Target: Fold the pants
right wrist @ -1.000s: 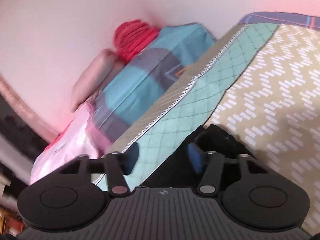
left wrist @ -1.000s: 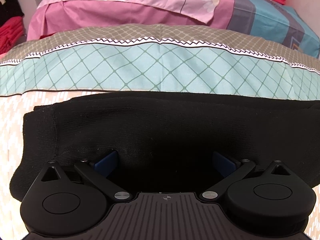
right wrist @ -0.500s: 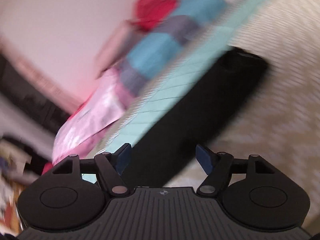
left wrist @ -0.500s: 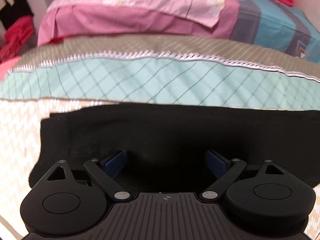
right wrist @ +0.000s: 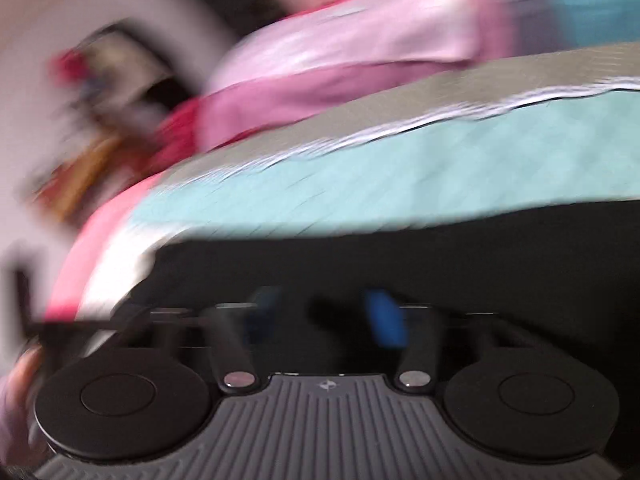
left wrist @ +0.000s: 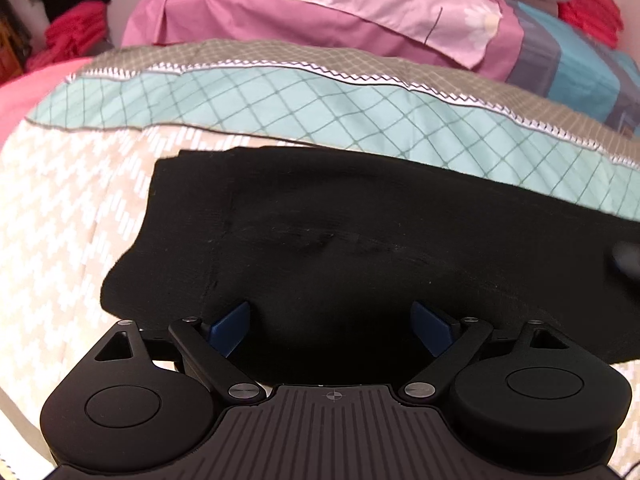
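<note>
Your left gripper [left wrist: 330,322] hangs over the near edge of the pants [left wrist: 360,248] with its jaws standing wide apart and nothing pinched between them. Your right gripper [right wrist: 324,316] has just been closing: its blue pads sit closer together over dark cloth, but motion blur hides whether any fabric is caught, so you cannot tell if it grips. The pants lie as a long black band across the bed, on the beige patterned cover [left wrist: 60,216], their far edge along the teal quilted strip [left wrist: 304,104]. Judge the step as a lengthwise fold done, with the crosswise fold to come. Next, take one end of the band securely and carry it over onto the other end. The right end of the pants is cut off in the left view; beyond, pink bedding [left wrist: 304,20] is piled.
</note>
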A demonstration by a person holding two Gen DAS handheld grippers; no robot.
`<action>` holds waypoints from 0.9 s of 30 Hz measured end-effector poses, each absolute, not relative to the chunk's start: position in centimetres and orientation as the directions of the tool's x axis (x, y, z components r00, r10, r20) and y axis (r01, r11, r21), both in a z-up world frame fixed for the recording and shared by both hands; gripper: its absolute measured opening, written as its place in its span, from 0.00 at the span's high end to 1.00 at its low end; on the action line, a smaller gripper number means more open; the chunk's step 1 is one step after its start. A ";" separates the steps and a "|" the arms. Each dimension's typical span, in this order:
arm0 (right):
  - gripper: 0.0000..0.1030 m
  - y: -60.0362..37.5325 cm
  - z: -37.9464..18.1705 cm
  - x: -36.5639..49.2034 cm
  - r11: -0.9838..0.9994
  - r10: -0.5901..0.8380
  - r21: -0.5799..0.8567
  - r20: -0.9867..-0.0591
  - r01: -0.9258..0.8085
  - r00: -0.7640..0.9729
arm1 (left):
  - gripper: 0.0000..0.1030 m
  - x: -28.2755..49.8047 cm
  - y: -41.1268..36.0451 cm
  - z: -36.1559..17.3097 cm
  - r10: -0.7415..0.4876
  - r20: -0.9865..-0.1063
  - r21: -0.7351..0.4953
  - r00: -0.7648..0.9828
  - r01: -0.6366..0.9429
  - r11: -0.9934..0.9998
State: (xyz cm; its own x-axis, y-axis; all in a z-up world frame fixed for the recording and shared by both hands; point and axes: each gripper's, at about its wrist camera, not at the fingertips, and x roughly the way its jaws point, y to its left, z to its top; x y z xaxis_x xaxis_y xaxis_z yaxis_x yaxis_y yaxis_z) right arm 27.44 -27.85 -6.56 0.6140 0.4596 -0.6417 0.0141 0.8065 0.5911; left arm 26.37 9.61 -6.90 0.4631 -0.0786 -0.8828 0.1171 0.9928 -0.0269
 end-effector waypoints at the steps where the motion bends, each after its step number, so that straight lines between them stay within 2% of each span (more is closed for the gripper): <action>1: 0.71 -27.6 -5.9 27.7 0.804 0.418 0.592 -0.640 0.066 0.645 | 0.00 25.9 10.0 -6.5 -0.083 -0.878 -0.030 0.471 0.118 0.993; 2: 0.58 -26.4 -4.8 27.4 0.815 0.413 0.579 -0.602 0.018 0.684 | 0.00 25.3 10.4 -6.1 -0.090 -0.871 -0.037 0.482 0.117 0.992; 3: 0.26 -24.4 -3.8 27.0 0.837 0.424 0.543 -0.575 -0.062 0.699 | 0.00 24.7 10.8 -5.7 -0.104 -0.861 -0.054 0.498 0.114 0.992; 4: 0.18 -22.1 -3.2 26.9 0.849 0.462 0.504 -0.566 -0.157 0.683 | 0.00 24.2 11.4 -5.5 -0.122 -0.851 -0.076 0.510 0.111 0.991; 6: 0.24 -17.5 -3.3 27.6 0.812 0.578 0.475 -0.581 -0.339 0.572 | 0.00 24.2 12.0 -5.5 -0.119 -0.844 -0.075 0.523 0.103 0.992; 8: 0.24 -14.2 -4.5 29.2 0.781 0.624 0.483 -0.624 -0.395 0.470 | 0.00 25.3 12.5 -6.3 -0.068 -0.854 -0.027 0.515 0.085 0.996; 9: 0.26 -13.4 -5.4 30.7 0.791 0.611 0.481 -0.658 -0.378 0.440 | 0.00 25.9 12.9 -6.8 -0.061 -0.863 -0.025 0.501 0.078 0.997; 10: 0.41 -13.4 -5.9 32.0 0.806 0.592 0.491 -0.660 -0.331 0.462 | 0.00 26.1 13.2 -7.1 -0.066 -0.870 -0.037 0.489 0.070 0.997; 11: 0.44 -13.9 -5.5 33.2 0.818 0.565 0.520 -0.650 -0.245 0.508 | 0.00 26.0 13.4 -7.1 -0.078 -0.865 -0.047 0.496 0.074 0.996; 13: 0.28 -14.5 -4.4 34.7 0.779 0.585 0.595 -0.576 -0.199 0.570 | 0.00 25.4 13.5 -6.8 -0.088 -0.853 -0.046 0.515 0.095 0.994; 14: 0.23 -14.0 -3.8 34.6 0.756 0.615 0.611 -0.537 -0.237 0.577 | 0.00 25.3 13.3 -7.0 -0.083 -0.854 -0.036 0.514 0.101 0.994; 15: 0.21 -13.4 -3.7 34.6 0.742 0.642 0.616 -0.540 -0.264 0.544 | 0.00 25.4 13.1 -7.3 -0.074 -0.857 -0.022 0.511 0.107 0.994; 17: 0.24 -12.5 -4.9 35.0 0.777 0.620 0.584 -0.643 -0.236 0.450 | 0.00 25.5 12.7 -7.5 -0.054 -0.860 0.010 0.507 0.123 0.992; 18: 0.42 -13.2 -5.3 34.4 0.805 0.582 0.555 -0.671 -0.210 0.459 | 0.00 25.4 12.6 -7.4 -0.047 -0.863 0.020 0.502 0.127 0.992; 19: 0.41 -14.2 -5.1 33.1 0.810 0.571 0.552 -0.663 -0.198 0.484 | 0.00 25.3 12.4 -7.0 -0.045 -0.863 0.022 0.503 0.126 0.992; 20: 0.34 -15.7 -4.5 32.1 0.805 0.566 0.566 -0.644 -0.178 0.514 | 0.00 25.1 12.4 -6.5 -0.053 -0.856 0.013 0.514 0.124 0.992; 21: 0.20 -17.6 -3.9 30.6 0.790 0.564 0.593 -0.606 -0.154 0.561 | 0.00 24.9 12.2 -5.8 -0.071 -0.844 -0.004 0.531 0.126 0.992; 22: 0.12 -19.3 -3.3 29.0 0.772 0.558 0.622 -0.568 -0.129 0.605 | 0.00 24.7 11.9 -5.2 -0.092 -0.832 -0.022 0.547 0.134 0.991; 25: 0.12 -24.0 -3.6 25.7 0.743 0.547 0.665 -0.539 -0.075 0.641 | 0.00 25.1 9.6 -4.4 -0.154 -0.825 -0.063 0.544 0.181 0.981; 27: 0.14 -27.1 -4.9 24.0 0.773 0.474 0.634 -0.601 0.024 0.643 | 0.00 25.7 7.6 -4.6 -0.156 -0.838 -0.048 0.523 0.214 0.976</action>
State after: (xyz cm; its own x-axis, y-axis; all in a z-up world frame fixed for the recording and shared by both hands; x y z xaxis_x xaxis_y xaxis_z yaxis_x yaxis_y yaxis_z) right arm 23.97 -27.06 -4.94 0.6434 0.4738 -0.6012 0.0240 0.7726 0.6345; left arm 25.70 7.55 -4.63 0.5228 -0.1563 -0.8380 0.2142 0.9756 -0.0484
